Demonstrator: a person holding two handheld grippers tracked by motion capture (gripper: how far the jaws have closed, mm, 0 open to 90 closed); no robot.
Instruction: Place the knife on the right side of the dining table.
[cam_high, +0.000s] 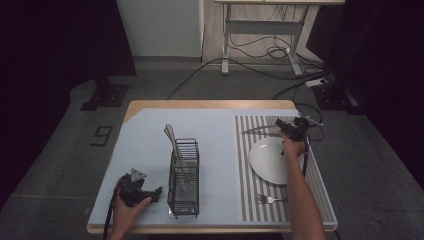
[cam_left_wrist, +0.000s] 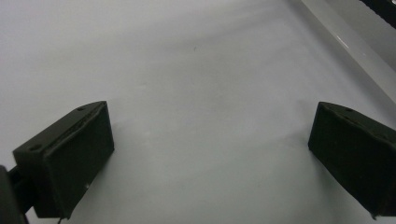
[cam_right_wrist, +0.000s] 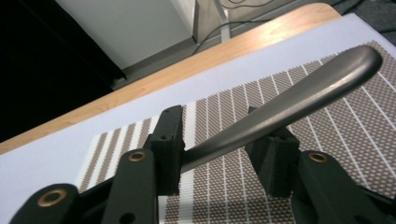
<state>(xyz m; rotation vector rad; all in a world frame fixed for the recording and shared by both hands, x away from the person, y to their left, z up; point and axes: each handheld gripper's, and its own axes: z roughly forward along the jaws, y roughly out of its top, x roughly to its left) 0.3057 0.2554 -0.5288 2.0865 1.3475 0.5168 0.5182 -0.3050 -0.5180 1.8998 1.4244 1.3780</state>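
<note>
A silver utensil (cam_high: 257, 130) lies along the far edge of the striped placemat (cam_high: 248, 175), above the white plate (cam_high: 270, 162). My right gripper (cam_high: 290, 131) sits at its right end. In the right gripper view the utensil's handle (cam_right_wrist: 299, 95) runs between the jaws of the right gripper (cam_right_wrist: 212, 119); the gap is wider than the handle and the right pad stands apart from it, so the gripper is open. My left gripper (cam_high: 155, 195) rests open near the table's front left, with nothing between its jaws (cam_left_wrist: 210, 154) but bare mat.
A black wire cutlery rack (cam_high: 183, 180) stands mid-table holding utensils (cam_high: 172, 139) that lean to the far left. A fork (cam_high: 270, 199) lies on the placemat in front of the plate. The table's wooden edge (cam_high: 210, 104) borders the pale mat.
</note>
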